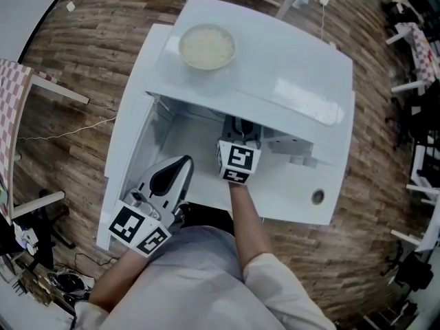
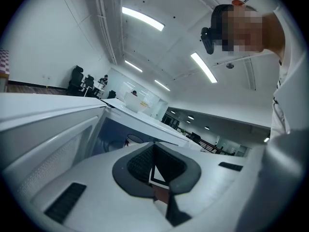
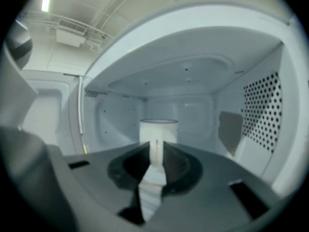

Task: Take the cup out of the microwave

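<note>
Ok, left to right. White microwave point(image 1: 275, 74) sat on a white table point(image 1: 295, 199) over a wood-plank floor point(image 1: 82, 60). Its door point(image 1: 130, 150) was swung wide open to the left.

The left gripper point(image 1: 187, 160) hung at the near left corner of the opening, just beside the open door and outside the cavity. Its own view showed the jaw tips brought together with nothing clamped between them.

A bowl point(image 1: 207, 47) stood on the microwave roof, toward the far left. Its contents were whitish; couldn't tell what.

The right gripper point(image 1: 240, 126) was reached into the middle of the cavity. Its marker cube point(image 1: 238, 161) sat at the cavity mouth, with the fingertips tucked under the roof edge. In the right gripper view the jaws were drawn in to a slim gap, one pad on each side of the handle point(image 3: 155, 151) of the cup point(image 3: 158, 128). The handle was seen edge-on and the pads looked pressed against it.

The cup was white and upright on the cavity floor, roughly centred. It stood toward the far wall and apart from both side walls.

A perforated panel point(image 3: 263, 108) covered the right cavity wall.
</note>
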Action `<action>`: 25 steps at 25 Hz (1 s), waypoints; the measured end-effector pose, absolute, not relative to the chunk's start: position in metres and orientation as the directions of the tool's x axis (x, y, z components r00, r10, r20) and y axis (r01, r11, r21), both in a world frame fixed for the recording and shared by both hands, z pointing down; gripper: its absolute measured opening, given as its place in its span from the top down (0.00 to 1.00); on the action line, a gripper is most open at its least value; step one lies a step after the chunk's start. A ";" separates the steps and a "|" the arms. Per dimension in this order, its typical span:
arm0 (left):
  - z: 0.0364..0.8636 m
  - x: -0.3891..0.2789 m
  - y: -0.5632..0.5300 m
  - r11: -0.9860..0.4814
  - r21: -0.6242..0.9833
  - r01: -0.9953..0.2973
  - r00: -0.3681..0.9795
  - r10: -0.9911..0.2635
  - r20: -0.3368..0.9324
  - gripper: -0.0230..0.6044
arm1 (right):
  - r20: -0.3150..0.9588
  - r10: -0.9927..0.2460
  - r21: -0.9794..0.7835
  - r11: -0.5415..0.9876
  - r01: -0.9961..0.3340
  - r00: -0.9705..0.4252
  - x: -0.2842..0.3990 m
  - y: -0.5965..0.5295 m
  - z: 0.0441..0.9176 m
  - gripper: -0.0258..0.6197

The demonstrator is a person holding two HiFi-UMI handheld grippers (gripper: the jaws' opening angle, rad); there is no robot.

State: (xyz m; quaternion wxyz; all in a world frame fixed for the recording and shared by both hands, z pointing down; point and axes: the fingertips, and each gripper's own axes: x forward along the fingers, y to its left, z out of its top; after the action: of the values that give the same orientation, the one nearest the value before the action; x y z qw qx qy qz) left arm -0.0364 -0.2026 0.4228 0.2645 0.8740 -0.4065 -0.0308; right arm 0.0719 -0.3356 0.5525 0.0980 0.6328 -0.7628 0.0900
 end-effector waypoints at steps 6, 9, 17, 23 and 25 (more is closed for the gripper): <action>0.418 -0.037 -0.196 -0.546 0.489 -0.680 0.682 -0.717 0.147 0.95 | 0.269 -0.947 -0.007 0.183 -0.983 -0.178 0.069 -0.317 0.550 0.85; 0.416 -0.037 -0.191 -0.555 0.487 -0.675 0.687 -0.712 0.142 0.95 | 0.268 -0.947 -0.011 0.180 -0.984 -0.176 0.069 -0.309 0.548 0.85; 0.412 -0.040 -0.184 -0.576 0.478 -0.663 0.703 -0.699 0.131 0.95 | 0.270 -0.949 -0.023 0.165 -0.986 -0.165 0.068 -0.293 0.547 0.85; 0.408 -0.041 -0.177 -0.589 0.478 -0.651 0.713 -0.691 0.120 0.95 | 0.266 -0.949 -0.024 0.168 -0.986 -0.168 0.067 -0.280 0.540 0.85; 0.406 -0.041 -0.176 -0.595 0.476 -0.648 0.716 -0.689 0.114 0.95 | 0.261 -0.950 -0.025 0.168 -0.986 -0.168 0.067 -0.275 0.537 0.85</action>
State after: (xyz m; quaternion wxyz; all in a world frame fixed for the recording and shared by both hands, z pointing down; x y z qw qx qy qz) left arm -0.0409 -0.1755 0.4065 0.2498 0.8920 -0.3745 -0.0410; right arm 0.0675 -0.2749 0.5375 0.0929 0.6382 -0.7584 0.0944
